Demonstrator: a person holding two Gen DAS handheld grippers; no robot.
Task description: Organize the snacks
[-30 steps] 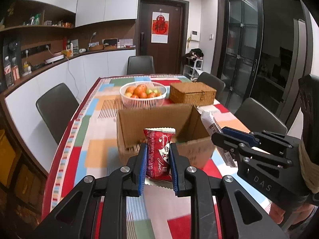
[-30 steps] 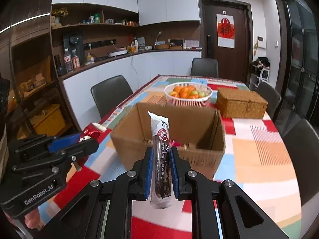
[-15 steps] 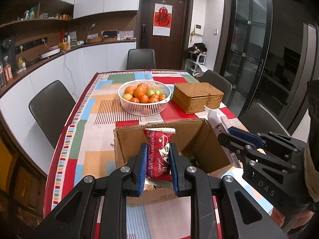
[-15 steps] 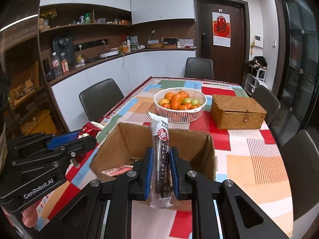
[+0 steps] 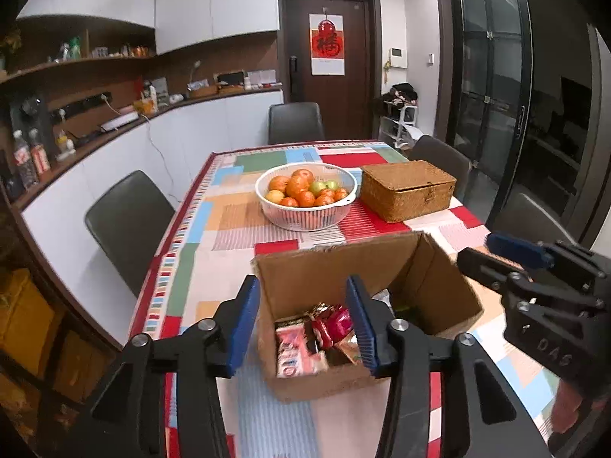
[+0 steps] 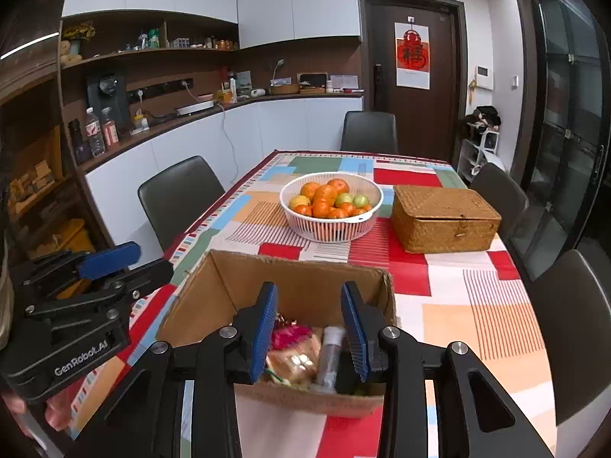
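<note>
Both grippers hang over the open box [image 5: 366, 305] with their jaws spread and nothing between the pads: the left gripper [image 5: 303, 322] sits above the near-left part of the opening, the right gripper [image 6: 309, 328] above the near-right, each angled down so its fingers frame the inside. That pose suits a drop into the box, since empty jaws held wide above the opening let a packet fall clear rather than snag. Snacks lie loose on the box floor: a red packet [image 5: 332, 322] among other wrappers in the left view, and a slim tube-shaped pack [image 6: 330, 355] leaning near the right wall beside a pink wrapper [image 6: 292, 334] in the right view. No snack shows on the cloth [image 6: 477, 305] around the box, so the sorting looks well along, though ground behind the cameras is unseen. Farther up the table stand a fruit basket [image 6: 331, 206] and a wicker case [image 6: 445, 215], well apart from the box and seemingly no part of the job. The box sits close to the table's near edge, within easy reach of both hands, which would explain why neither gripper needs to stretch.
</note>
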